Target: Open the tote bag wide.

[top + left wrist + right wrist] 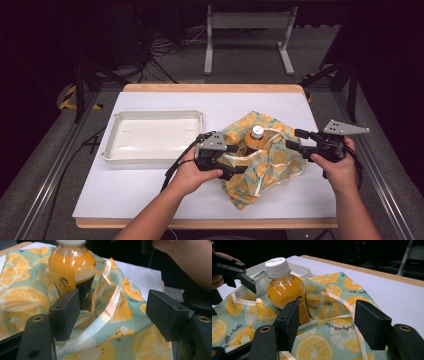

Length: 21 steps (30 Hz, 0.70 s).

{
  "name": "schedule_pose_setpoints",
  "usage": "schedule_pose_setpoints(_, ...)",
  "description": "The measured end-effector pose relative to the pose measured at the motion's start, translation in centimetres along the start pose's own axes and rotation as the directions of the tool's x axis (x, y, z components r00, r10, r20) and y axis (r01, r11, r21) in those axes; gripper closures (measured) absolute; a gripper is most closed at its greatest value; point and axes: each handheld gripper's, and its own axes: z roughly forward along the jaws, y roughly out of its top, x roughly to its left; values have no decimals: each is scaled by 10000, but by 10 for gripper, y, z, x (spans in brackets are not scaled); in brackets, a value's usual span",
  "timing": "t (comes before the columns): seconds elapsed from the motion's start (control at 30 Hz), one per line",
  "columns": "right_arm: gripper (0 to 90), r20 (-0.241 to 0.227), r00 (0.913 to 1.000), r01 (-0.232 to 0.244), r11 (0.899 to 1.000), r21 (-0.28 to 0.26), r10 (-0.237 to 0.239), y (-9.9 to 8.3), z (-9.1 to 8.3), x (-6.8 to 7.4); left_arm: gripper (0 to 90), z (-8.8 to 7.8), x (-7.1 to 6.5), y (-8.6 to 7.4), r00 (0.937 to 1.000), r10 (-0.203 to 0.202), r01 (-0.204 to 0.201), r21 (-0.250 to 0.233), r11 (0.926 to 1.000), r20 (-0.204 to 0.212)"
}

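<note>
A small bottle [256,140] of orange juice with a white cap stands upright in a cloth bag [260,165] printed with orange slices on a pale teal ground. The bag lies rumpled and open on the right half of a white table [150,185], its fabric bunched around the lower part of the bottle. A pale ribbon-like handle [105,317] loops up from the bag's rim just right of the bottle in the left gripper view.

The left gripper [235,159] is at the bag's left edge, held in the person's left hand [192,172]. Its jaws are apart, with nothing clamped; the handle strap and a fold of cloth lie between them, and the pads do not press on either. The right gripper [295,139] comes in from the right, held in the right hand [340,167], over the bag's far right side. Its jaws are also apart, with patterned cloth and a strip of trim below the gap, not pinched.

Left of the bag, well apart from it, a shallow white tray [112,150] sits on the table. Beyond the table's far edge stands a grey metal frame [247,22] on a floor with loose cables [165,47].
</note>
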Motion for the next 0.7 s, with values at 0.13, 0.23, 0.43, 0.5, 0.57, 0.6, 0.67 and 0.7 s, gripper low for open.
schedule_pose_setpoints(0.13,375,-23,10000,1,9999,139,-1,-2,2,0,424,0,3,-6,9999,61,-64,235,9997,128)
schedule_pose_setpoints(0.23,375,-82,10000,-7,9998,217,8,-3,3,1,573,-2,3,-10,9995,63,-78,479,9988,318)
schedule_pose_setpoints(0.43,387,-335,9994,21,9992,391,-8,-5,6,4,774,-9,3,-15,9987,-211,164,1002,9948,466)
schedule_pose_setpoints(0.5,393,-490,9988,64,9987,512,-39,-6,9,5,829,-9,3,-16,9981,-296,237,1057,9941,546)
schedule_pose_setpoints(0.57,408,-579,9983,82,9981,606,-47,-7,12,6,850,-10,3,-18,9979,-322,250,1256,9918,560)
schedule_pose_setpoints(0.6,415,-641,9979,95,9976,682,-51,-8,14,8,864,-10,3,-19,9977,-351,272,1308,9910,588)
schedule_pose_setpoints(0.67,420,-781,9969,124,9970,766,-64,-9,17,9,870,-10,4,-21,9979,-360,282,1374,9901,548)
schedule_pose_setpoints(0.7,420,-852,9963,151,9965,822,-81,-10,20,10,872,-10,5,-22,9978,-419,345,1354,9902,522)
